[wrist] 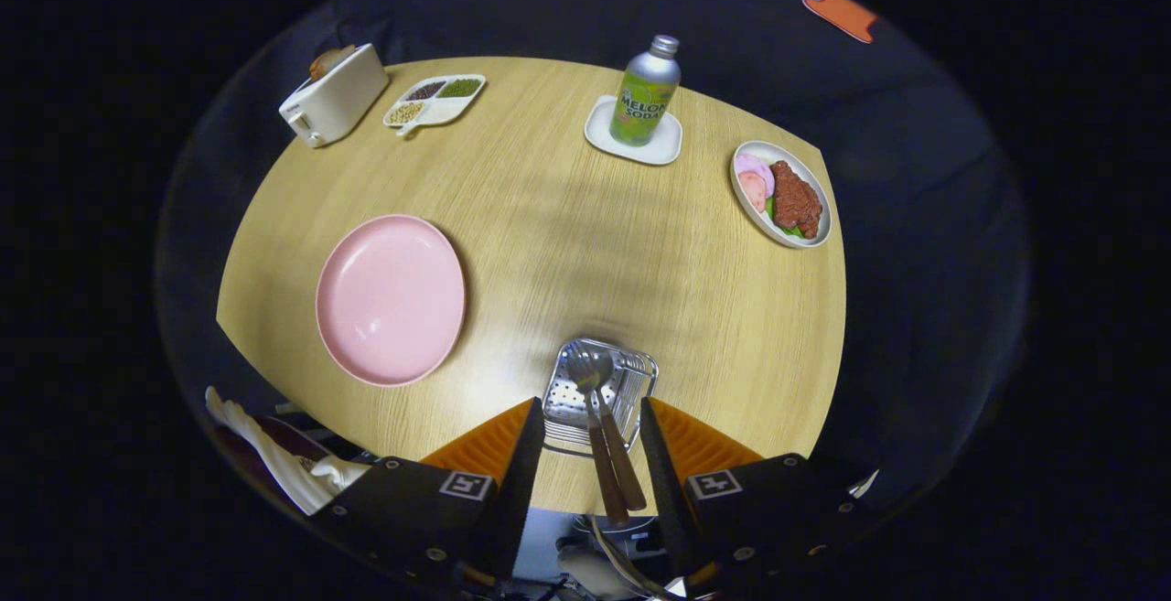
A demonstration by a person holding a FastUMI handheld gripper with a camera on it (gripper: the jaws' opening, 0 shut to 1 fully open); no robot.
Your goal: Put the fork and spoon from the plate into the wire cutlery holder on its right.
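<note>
Between the two fingers of the claw sits the wire cutlery holder, and both pieces are in it: the fork and the spoon stand head-down in the basket, side by side, their wooden handles leaning back toward the camera. The claw stands spread wide, a finger on either side of the holder, gripping nothing. Off to the left of the holder the pink plate lies bare on the wooden surface. Beyond it all, a melon soda bottle stands upright on a small white tray. To its right, a white oval dish carries meat and greens. At the far left corner there's a white toaster, with a divided dish of beans just beside it.
</note>
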